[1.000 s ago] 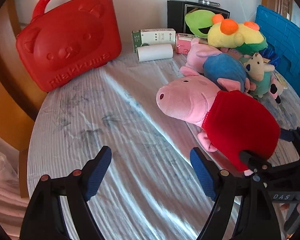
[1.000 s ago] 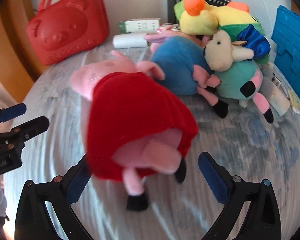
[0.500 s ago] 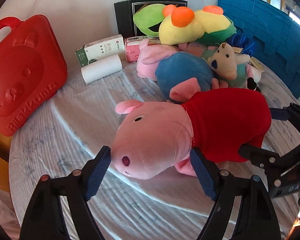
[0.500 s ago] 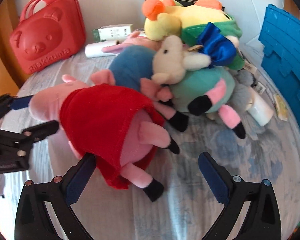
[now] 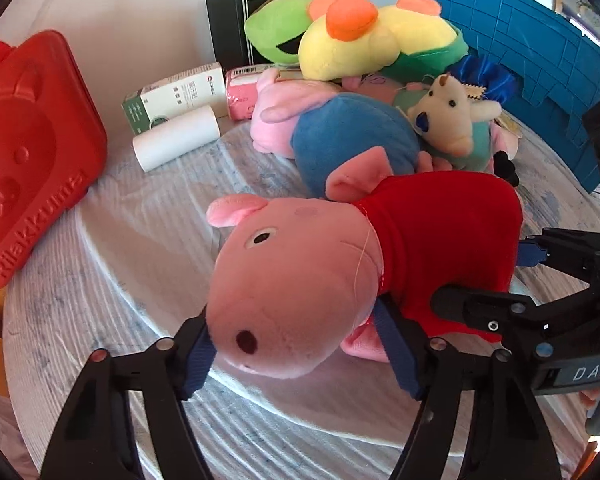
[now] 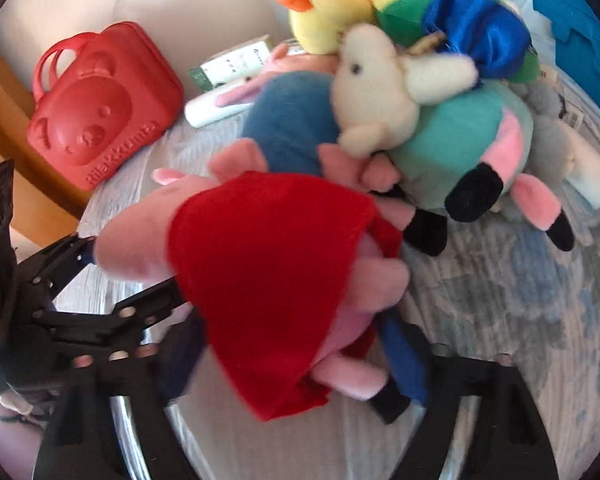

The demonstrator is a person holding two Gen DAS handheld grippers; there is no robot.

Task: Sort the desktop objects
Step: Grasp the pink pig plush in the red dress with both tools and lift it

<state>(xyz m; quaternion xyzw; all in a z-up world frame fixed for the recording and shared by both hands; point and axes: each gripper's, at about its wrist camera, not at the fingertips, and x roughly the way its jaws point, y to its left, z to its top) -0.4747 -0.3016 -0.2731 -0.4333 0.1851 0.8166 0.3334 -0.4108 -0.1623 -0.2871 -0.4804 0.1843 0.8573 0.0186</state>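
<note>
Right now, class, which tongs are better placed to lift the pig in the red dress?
Neither alone. The left tongs have closed around the red-dress pig at its head, the right tongs around its skirt end. Lift with both.

Pink pig plush in the red dress point(image 5: 340, 264) lies on its side across the table, snout toward the left-wrist camera, black-tipped legs trailing the other way. Behind it a second pig in blue point(image 5: 352, 148), a cream sheep in teal point(image 5: 452, 124), and a yellow-and-green toy point(image 5: 376, 44) heaped on top.
</note>
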